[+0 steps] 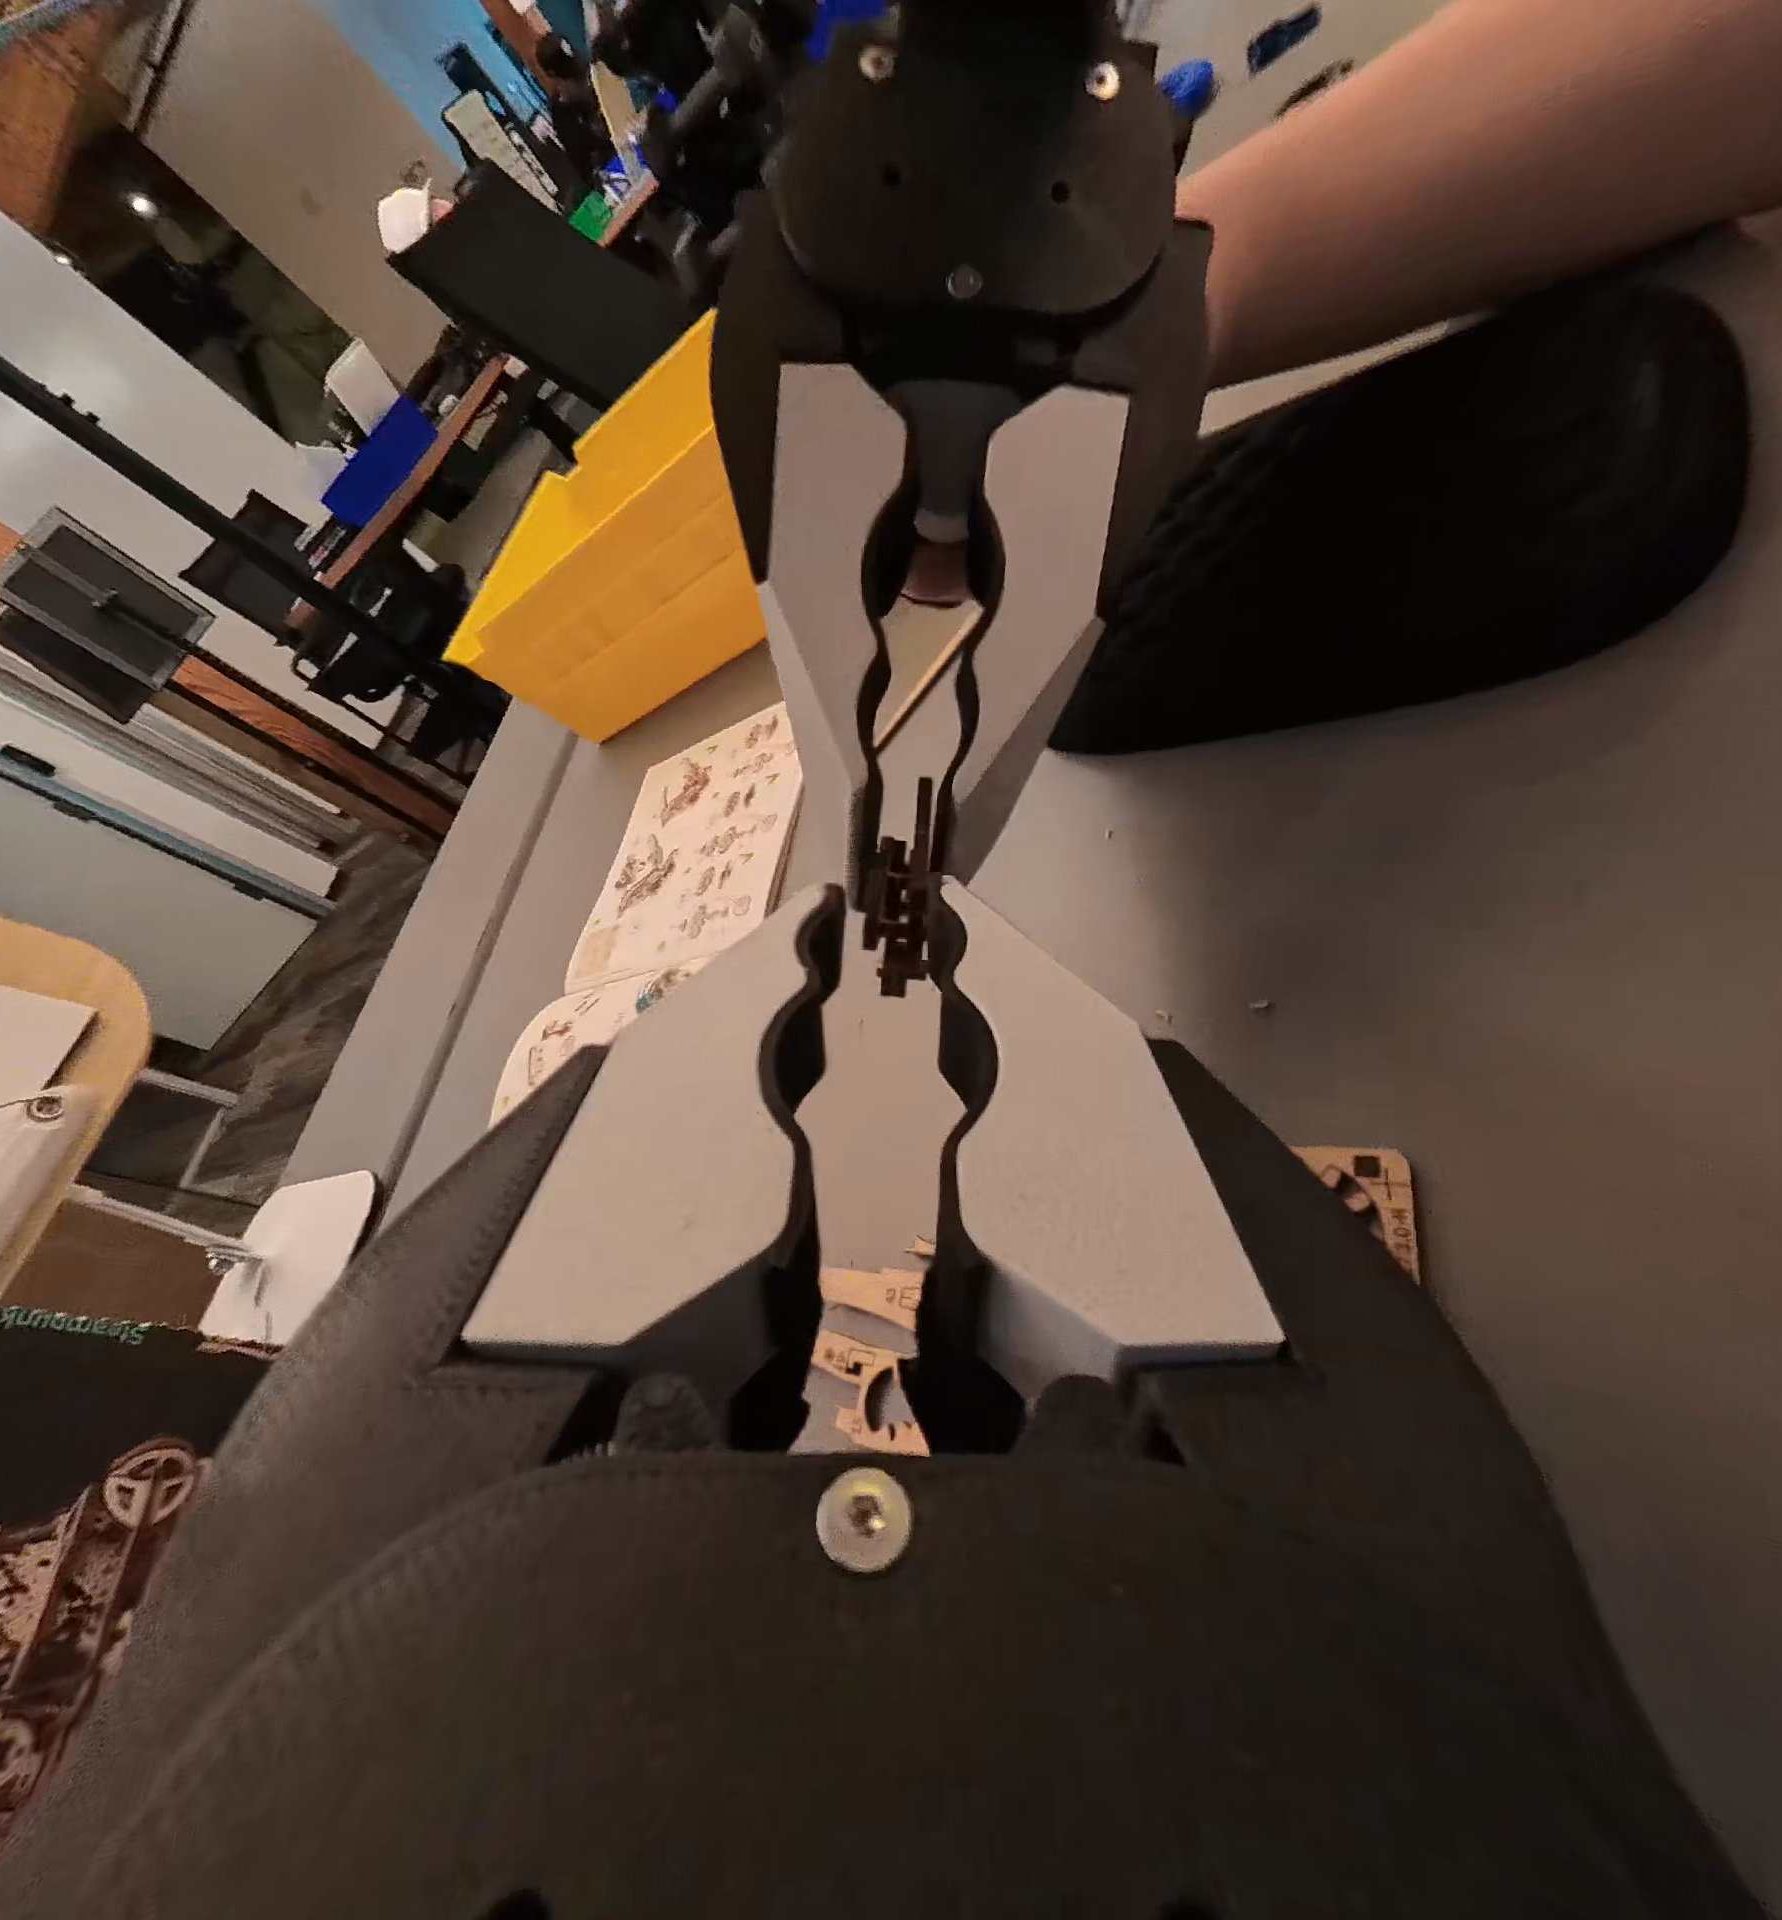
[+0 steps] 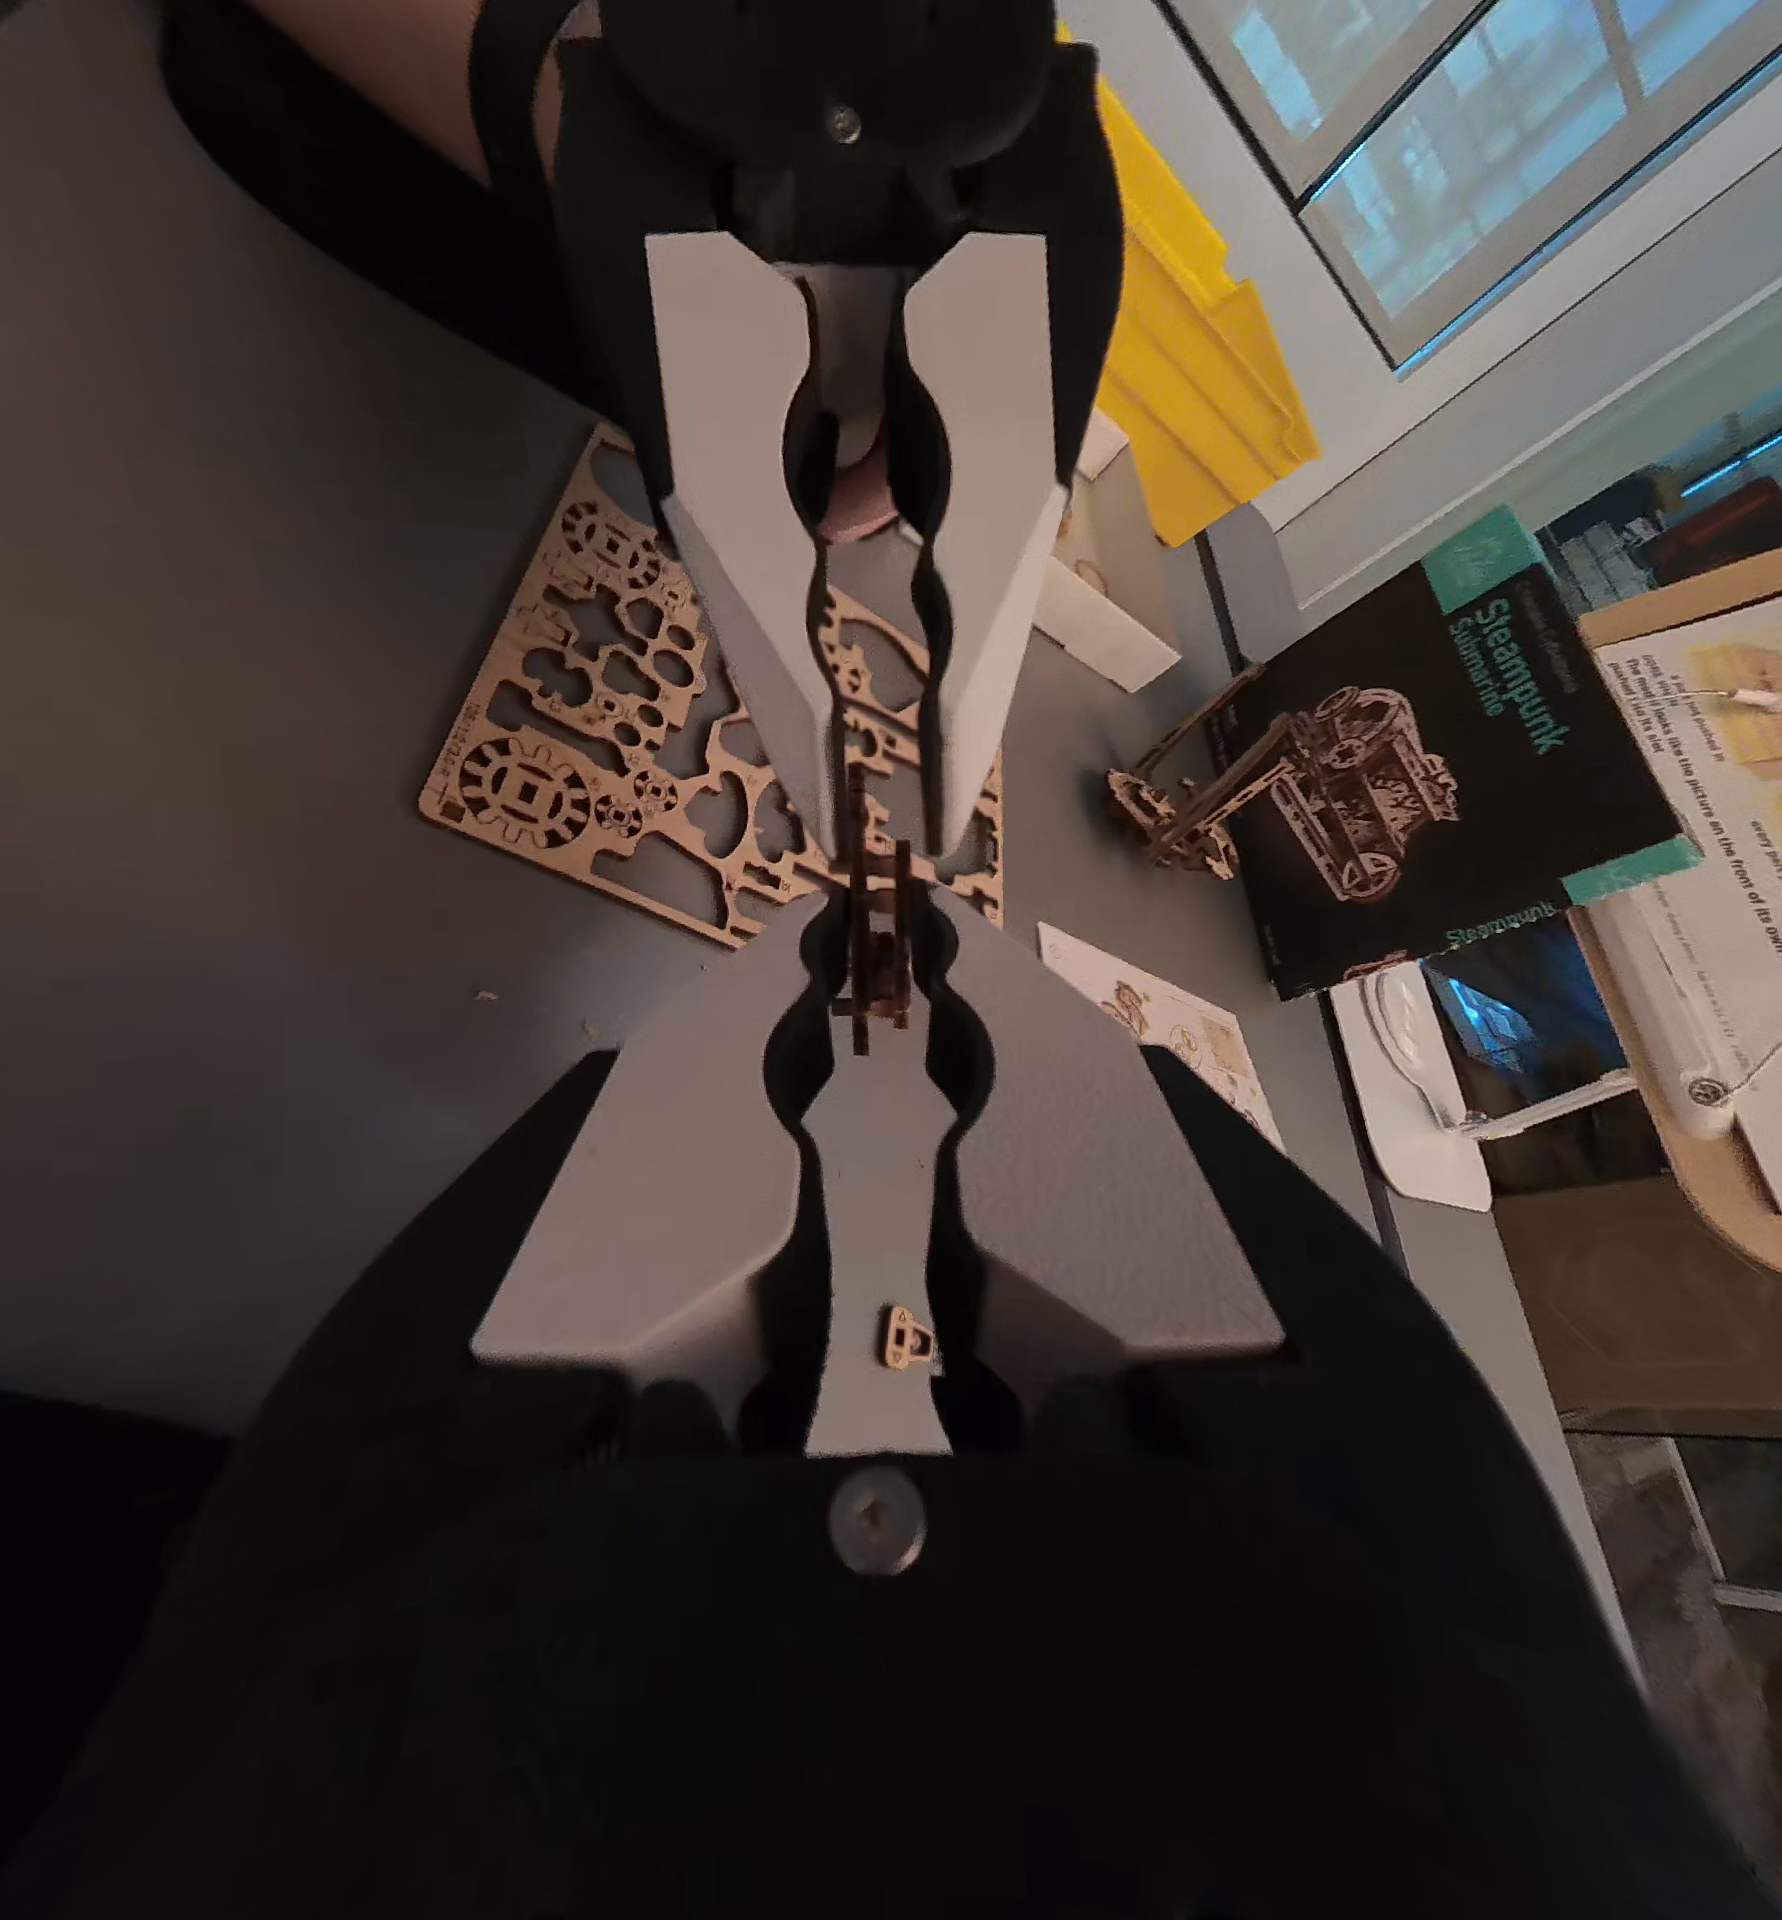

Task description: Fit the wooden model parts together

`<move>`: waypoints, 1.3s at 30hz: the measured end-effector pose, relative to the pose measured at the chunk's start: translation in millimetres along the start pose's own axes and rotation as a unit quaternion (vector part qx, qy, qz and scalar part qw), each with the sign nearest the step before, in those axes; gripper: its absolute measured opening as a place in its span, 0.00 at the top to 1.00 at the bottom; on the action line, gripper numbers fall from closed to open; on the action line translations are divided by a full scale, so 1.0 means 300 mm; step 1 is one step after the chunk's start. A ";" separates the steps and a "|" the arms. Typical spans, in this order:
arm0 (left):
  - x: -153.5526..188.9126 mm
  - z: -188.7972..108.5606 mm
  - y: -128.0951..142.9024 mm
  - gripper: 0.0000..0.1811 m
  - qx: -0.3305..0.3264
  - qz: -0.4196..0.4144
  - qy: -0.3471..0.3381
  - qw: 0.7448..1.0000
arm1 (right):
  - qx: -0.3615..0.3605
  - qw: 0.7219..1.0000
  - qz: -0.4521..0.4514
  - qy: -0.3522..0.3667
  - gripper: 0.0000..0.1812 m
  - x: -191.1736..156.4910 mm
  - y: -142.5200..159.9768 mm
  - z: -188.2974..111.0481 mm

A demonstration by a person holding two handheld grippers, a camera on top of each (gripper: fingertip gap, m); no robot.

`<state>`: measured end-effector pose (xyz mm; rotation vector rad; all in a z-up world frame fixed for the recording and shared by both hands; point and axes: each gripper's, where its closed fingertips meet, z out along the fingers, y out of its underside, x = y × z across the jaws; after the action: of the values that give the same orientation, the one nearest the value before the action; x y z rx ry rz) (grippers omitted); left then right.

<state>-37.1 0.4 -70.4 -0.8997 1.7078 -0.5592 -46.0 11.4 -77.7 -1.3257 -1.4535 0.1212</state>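
A small dark wooden assembly (image 1: 897, 920) of several flat slotted parts hangs above the grey table, held between my two grippers, which meet tip to tip. In the left wrist view my left gripper (image 1: 892, 940) is shut on its near end, and my right gripper (image 1: 908, 831) comes in from the top, shut on its far end. In the right wrist view the assembly (image 2: 871, 956) sits in my right gripper (image 2: 876, 935), and my left gripper (image 2: 882, 831) clamps it from above. A laser-cut wooden parts sheet (image 2: 596, 727) lies on the table beneath.
A partly built wooden model (image 2: 1188, 800) stands beside the dark kit box (image 2: 1438, 769) at the table's edge (image 2: 1240, 582). Stacked yellow bins (image 1: 617, 582) and an open instruction booklet (image 1: 700, 831) lie nearby. One loose wooden piece (image 2: 908, 1340) lies on the table. A forearm (image 1: 1438, 208) rests above a black ribbed object (image 1: 1386, 540). Only a small space, under 4 cm, lies between the two pairs of fingers.
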 end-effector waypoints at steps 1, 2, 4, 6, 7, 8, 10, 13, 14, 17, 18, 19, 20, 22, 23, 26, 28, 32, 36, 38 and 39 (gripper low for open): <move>0.015 0.004 0.006 0.95 -0.005 0.007 0.011 1.000 | -0.003 1.000 -0.007 -0.006 0.95 -0.011 0.001 0.004; 0.023 0.006 0.012 0.95 -0.011 0.013 0.015 1.000 | -0.009 1.000 -0.010 -0.010 0.95 -0.017 0.006 0.007; 0.022 0.009 0.022 0.93 -0.021 0.031 0.008 0.999 | -0.004 1.000 -0.002 -0.015 0.95 -0.021 0.002 0.008; 0.019 0.007 0.027 0.91 -0.024 0.044 0.004 0.999 | 0.000 1.000 0.013 -0.022 0.95 -0.023 0.000 0.006; 0.024 0.005 0.025 0.92 -0.022 0.045 0.010 0.999 | 0.005 1.000 0.014 -0.026 0.95 -0.026 -0.003 0.004; 0.036 0.004 0.023 0.95 -0.019 0.039 0.022 0.999 | 0.006 0.999 0.015 -0.033 0.95 -0.031 -0.004 0.001; 0.044 0.005 0.018 0.95 -0.019 0.037 0.029 0.999 | 0.008 0.999 0.020 -0.044 0.95 -0.039 -0.007 -0.003; 0.047 0.000 0.009 0.95 -0.018 0.048 0.028 0.998 | 0.014 0.998 0.027 -0.049 0.95 -0.040 -0.016 -0.008; 0.042 -0.001 0.010 0.95 -0.019 0.046 0.026 0.998 | 0.015 0.998 0.034 -0.045 0.95 -0.034 -0.017 -0.007; 0.026 -0.002 0.014 0.95 -0.019 0.038 0.017 0.999 | 0.019 0.997 0.067 -0.044 0.95 -0.018 -0.012 -0.003; 0.020 -0.001 0.019 0.95 -0.021 0.039 0.012 0.999 | 0.018 0.997 0.068 -0.042 0.95 -0.013 -0.007 -0.006; 0.019 -0.001 0.021 0.95 -0.022 0.042 0.012 0.999 | 0.019 0.997 0.068 -0.043 0.95 -0.012 -0.006 -0.007; 0.020 -0.001 0.020 0.95 -0.021 0.042 0.012 0.999 | 0.020 0.996 0.073 -0.044 0.95 -0.013 -0.006 -0.006; 0.026 0.001 0.024 0.95 -0.026 0.046 0.015 0.999 | 0.017 0.996 0.077 -0.048 0.95 -0.018 -0.006 -0.003; 0.029 0.003 0.028 0.95 -0.030 0.050 0.016 0.998 | 0.012 0.995 0.081 -0.050 0.95 -0.022 -0.002 0.001; 0.046 0.011 0.040 0.95 -0.045 0.062 0.023 0.997 | -0.002 0.993 0.100 -0.070 0.95 -0.041 0.010 0.010; 0.060 0.016 0.050 0.95 -0.058 0.064 0.032 0.996 | -0.016 0.991 0.107 -0.080 0.95 -0.055 0.022 0.017; 0.076 0.019 0.060 0.95 -0.072 0.050 0.053 0.995 | -0.031 0.993 0.082 -0.079 0.96 -0.071 0.027 0.022; 0.099 0.023 0.065 0.95 -0.083 0.044 0.072 0.993 | -0.037 0.991 0.085 -0.101 0.96 -0.093 0.034 0.022; 0.119 0.026 0.078 0.95 -0.095 0.030 0.095 0.991 | -0.049 0.988 0.086 -0.120 0.96 -0.118 0.046 0.030; 0.125 0.029 0.085 0.95 -0.101 0.021 0.102 0.989 | -0.053 0.987 0.088 -0.122 0.96 -0.122 0.054 0.035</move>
<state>-41.4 -13.3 -114.3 -0.9733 1.9922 -0.4682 -52.1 -4.1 -115.5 -1.5690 -1.5623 0.3365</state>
